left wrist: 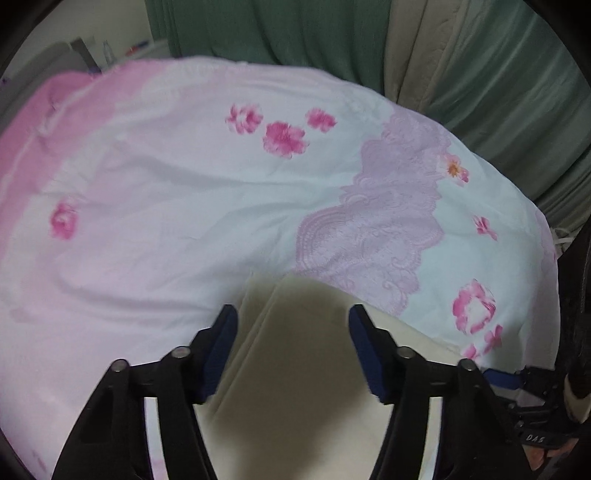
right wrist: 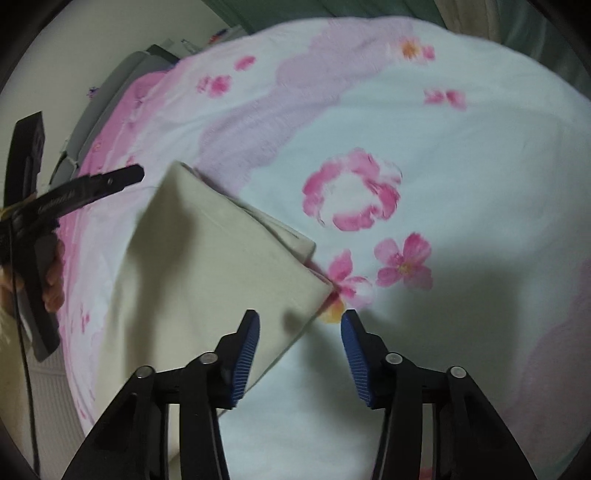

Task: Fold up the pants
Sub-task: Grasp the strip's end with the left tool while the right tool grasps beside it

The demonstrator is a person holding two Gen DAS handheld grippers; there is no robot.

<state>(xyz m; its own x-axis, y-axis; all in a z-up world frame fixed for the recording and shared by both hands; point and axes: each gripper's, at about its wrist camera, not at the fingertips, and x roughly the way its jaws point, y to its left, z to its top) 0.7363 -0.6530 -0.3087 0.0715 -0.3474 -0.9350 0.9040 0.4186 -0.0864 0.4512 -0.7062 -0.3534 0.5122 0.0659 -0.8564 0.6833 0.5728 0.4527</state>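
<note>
bed [right wrist: 461, 155] under floral pink-and-white sheet; green curtain [left wrist: 280, 33] behind it. cream pants [right wrist: 207, 258] lie folded flat on the sheet. left gripper [left wrist: 291, 332] above the pants, jaws open, empty. right gripper [right wrist: 300, 332] at the pants' corner, jaws open, empty.

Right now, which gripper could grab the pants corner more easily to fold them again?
Probably the right gripper. It is open, and the folded corner of the cream pants lies just ahead of its fingertips on the flowered bedsheet. The left gripper, also open, hovers over the pants' flat middle.
</note>
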